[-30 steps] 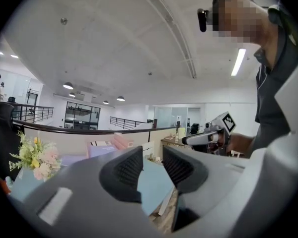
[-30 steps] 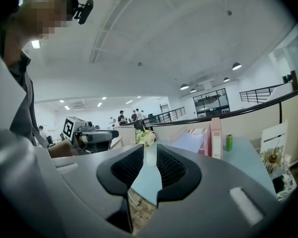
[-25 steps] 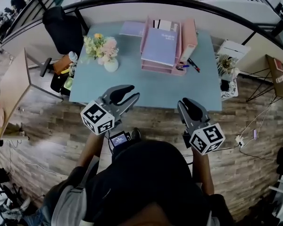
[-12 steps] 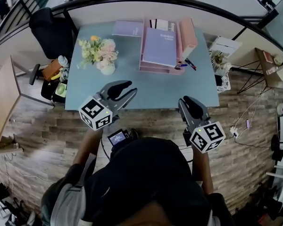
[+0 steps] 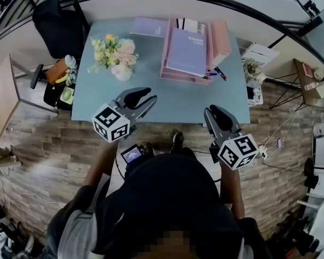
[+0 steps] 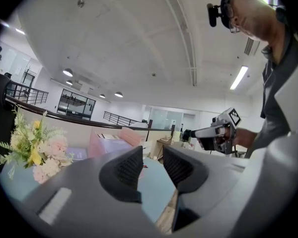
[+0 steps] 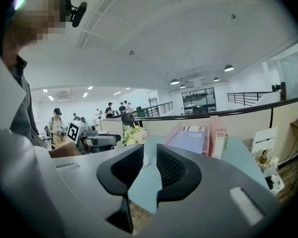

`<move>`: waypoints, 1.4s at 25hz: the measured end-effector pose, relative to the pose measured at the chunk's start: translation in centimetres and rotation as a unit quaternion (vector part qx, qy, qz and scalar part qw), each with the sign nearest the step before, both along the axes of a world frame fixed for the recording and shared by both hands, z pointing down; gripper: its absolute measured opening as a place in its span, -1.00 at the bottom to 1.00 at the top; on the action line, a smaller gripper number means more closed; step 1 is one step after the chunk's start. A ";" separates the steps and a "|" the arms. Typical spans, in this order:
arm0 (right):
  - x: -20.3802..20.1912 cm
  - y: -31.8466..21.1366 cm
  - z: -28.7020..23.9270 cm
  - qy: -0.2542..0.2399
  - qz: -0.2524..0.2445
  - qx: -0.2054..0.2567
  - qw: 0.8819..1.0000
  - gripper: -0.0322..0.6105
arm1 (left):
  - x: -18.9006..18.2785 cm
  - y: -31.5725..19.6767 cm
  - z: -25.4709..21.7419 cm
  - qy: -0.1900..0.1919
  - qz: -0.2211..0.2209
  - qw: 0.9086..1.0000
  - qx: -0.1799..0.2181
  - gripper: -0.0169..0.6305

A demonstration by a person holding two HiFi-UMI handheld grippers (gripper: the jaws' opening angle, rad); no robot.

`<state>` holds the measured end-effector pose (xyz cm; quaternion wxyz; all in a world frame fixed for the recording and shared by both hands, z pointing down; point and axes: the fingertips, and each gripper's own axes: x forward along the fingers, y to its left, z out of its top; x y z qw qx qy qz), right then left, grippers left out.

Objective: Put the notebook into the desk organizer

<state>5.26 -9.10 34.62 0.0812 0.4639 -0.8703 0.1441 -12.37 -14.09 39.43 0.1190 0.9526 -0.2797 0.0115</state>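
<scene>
The table point(image 5: 178, 102) in front of you is a flat, matte, pale blue-grey rectangle. The notebook point(image 5: 148, 27), thin with a smooth lavender cover, lies flat at the far edge, just left of the desk organizer point(image 5: 181, 78) and outside it. The organizer is pink and boxy, with stacked trays in front and upright slots behind, and it stands against the far edge, right of centre. A second lavender book point(image 5: 186, 50) rests sloped on top of its trays. At the organizer's right front corner lie a few slim sticks point(image 5: 217, 74), probably pens, though they are too small to be sure. Toward the left edge sits a round white vase point(image 5: 122, 73) with a soft bunch of yellow, pink and cream flowers point(image 5: 112, 50).

Your left gripper point(image 5: 153, 96) hangs over the near edge, left of centre. Its grey shell ends in black ribbed pads point(image 6: 129, 167), and its jaws stand moderately apart, with only the table top showing through the gap. Your right gripper point(image 5: 213, 112) hangs over the near edge toward the right corner. Its ribbed pads point(image 7: 170, 168) are set closer, a narrow gap remaining, and nothing sits between them. Both grippers are well apart from the notebook.
</scene>
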 end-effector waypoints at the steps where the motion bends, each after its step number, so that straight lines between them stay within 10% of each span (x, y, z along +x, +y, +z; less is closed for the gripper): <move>1: 0.1 -0.6 0.1 -0.002 -0.003 -0.001 1.000 -0.70 | 0.0 -0.3 0.1 -0.001 -0.004 1.000 0.000 -0.39; 35: 6.2 -16.9 8.9 -0.052 -0.042 -0.097 0.993 -0.70 | 4.8 -12.9 8.0 -0.029 -0.105 0.987 -0.119 -0.39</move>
